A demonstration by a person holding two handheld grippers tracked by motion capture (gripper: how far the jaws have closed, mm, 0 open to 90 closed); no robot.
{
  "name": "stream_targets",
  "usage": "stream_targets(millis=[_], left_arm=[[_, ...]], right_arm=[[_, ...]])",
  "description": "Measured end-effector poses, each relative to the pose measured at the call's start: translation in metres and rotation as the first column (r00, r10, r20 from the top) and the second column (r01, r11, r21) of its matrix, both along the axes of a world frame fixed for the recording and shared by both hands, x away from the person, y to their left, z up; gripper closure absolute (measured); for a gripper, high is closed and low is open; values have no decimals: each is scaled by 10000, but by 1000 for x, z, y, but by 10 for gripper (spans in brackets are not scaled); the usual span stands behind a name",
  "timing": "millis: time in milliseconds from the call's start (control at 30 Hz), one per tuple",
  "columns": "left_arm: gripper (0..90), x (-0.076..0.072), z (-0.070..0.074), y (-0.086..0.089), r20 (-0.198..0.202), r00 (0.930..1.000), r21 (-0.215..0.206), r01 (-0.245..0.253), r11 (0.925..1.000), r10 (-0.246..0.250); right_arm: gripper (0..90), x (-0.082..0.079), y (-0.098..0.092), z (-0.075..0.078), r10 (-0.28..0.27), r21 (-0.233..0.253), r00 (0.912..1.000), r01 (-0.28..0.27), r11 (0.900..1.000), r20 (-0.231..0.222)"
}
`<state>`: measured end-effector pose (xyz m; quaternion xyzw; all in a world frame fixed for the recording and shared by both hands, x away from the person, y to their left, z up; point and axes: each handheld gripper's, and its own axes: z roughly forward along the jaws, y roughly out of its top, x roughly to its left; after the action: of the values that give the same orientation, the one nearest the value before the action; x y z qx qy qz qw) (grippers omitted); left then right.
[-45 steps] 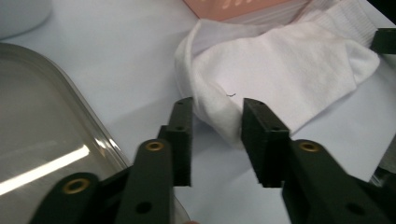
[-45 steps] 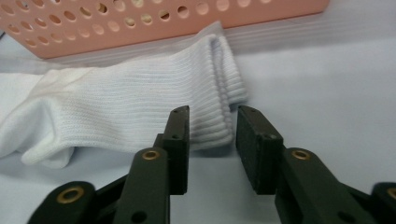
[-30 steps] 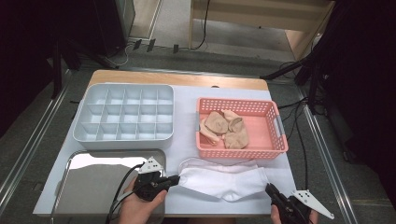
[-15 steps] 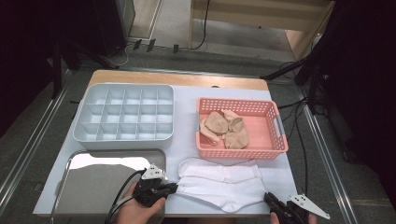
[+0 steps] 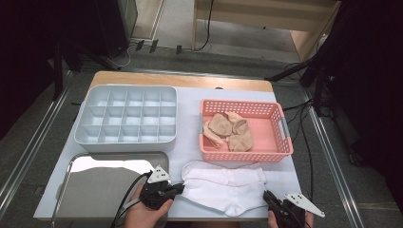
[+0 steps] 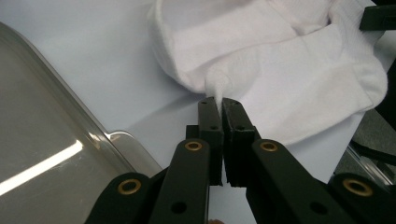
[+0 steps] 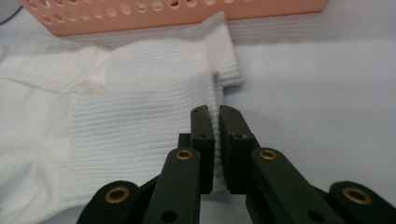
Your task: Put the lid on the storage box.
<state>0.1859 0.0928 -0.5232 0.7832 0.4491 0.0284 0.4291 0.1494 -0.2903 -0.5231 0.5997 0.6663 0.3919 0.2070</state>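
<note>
Both jaws clamped on the white sock: left gripper pinches the toe end, right gripper the ribbed cuff, likely to hold it stretched flat on the table.

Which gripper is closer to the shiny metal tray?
Left. The left gripper sits right beside the metal tray, pinching the white socks. The right gripper holds the socks' far end.

Along the surface's near edge, the metal tray blocks the left; the pink basket walls the far side; the near right corner lies open.
</note>
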Motion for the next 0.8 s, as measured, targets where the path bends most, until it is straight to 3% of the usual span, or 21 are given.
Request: stream_targets(millis=[133,233,300,367,433,467,500,633,733,800], left_arm=[[897,0,1,1,54,10000,-53,55,10000,-54],[891,0,0,1,-39,9999,112,164,9998,-163],[854,0,0,2,-48,9998,170,187,9997,-187],[745,0,1,4,52,9999,43,128,9999,-128],[681,3,4,7,181,9997,-94,-179,9998,181],[625,5,5,7,246,9990,-199,-374,9991,379],[625,7,6,8,302,9984,-222,-479,9986,485],[528,22,12,6,452,9911,-231,-1242,9920,1251],[532,33,10,3,272,9898,-144,-1395,9901,1398],[600,38,7,-1,202,9907,32,-1345,9909,1344]], right_arm=[[857,-2,-5,3,-85,133,9999,83,9999,129],[848,-2,-4,2,-10,58,10000,11,10000,-44],[784,-1,-4,-1,55,-7,9999,-55,10000,-113],[710,-1,-7,0,-40,276,9998,34,9996,214],[691,3,-10,6,-121,535,9984,91,9985,559],[687,12,-12,13,-262,622,9970,216,9978,734],[687,12,-12,13,-262,622,9970,216,9978,734],[663,36,-8,12,-197,545,9990,174,9984,407],[657,53,-3,5,-171,546,9998,168,9984,57],[719,59,2,1,-88,459,9998,97,9989,-185]])
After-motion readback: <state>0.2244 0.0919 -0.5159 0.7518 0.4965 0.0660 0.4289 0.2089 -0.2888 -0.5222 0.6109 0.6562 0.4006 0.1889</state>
